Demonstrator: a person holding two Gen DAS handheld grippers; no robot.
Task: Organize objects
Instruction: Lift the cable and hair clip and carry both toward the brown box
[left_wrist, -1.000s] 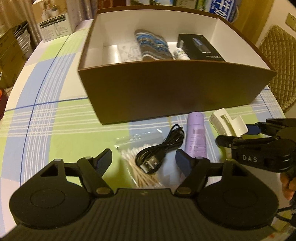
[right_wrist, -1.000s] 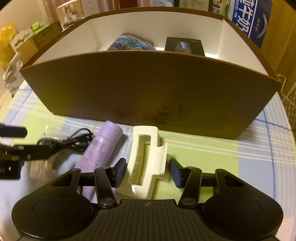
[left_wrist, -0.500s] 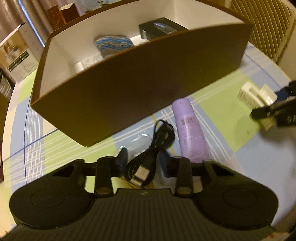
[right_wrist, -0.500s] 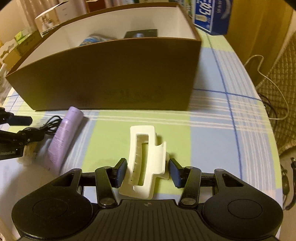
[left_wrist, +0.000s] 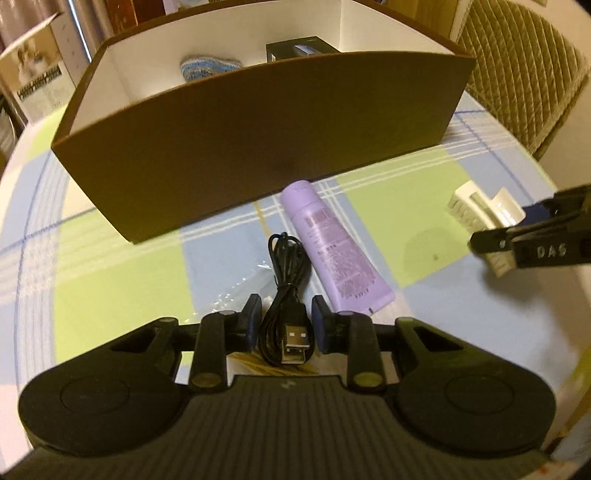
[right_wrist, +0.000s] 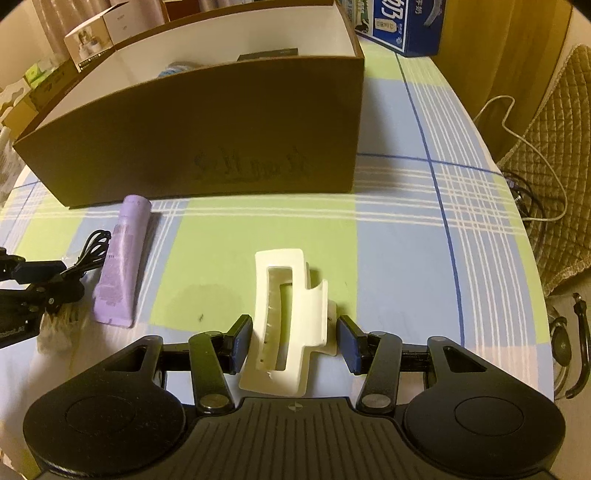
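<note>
My left gripper (left_wrist: 286, 325) is shut on a coiled black USB cable (left_wrist: 286, 291), low over the checked tablecloth. A lilac tube (left_wrist: 330, 254) lies just right of it, its cap toward the brown box (left_wrist: 258, 147). My right gripper (right_wrist: 293, 343) is shut on a white hair claw clip (right_wrist: 290, 321), just above the cloth. The clip also shows in the left wrist view (left_wrist: 484, 210), with the right gripper's fingers (left_wrist: 532, 240) around it. The lilac tube (right_wrist: 123, 258) and cable (right_wrist: 92, 251) also show in the right wrist view, at left.
The box holds a blue knitted item (left_wrist: 208, 68) and a black carton (left_wrist: 299, 50). A clear bag of cotton swabs (left_wrist: 236, 291) lies under the left gripper. A quilted chair (right_wrist: 561, 166) and a white cord (right_wrist: 532, 147) are right; a blue carton (right_wrist: 402, 24) is behind.
My left gripper has dropped onto the cable and closed on it. My right gripper has drawn back from the box with the clip between its fingers.
</note>
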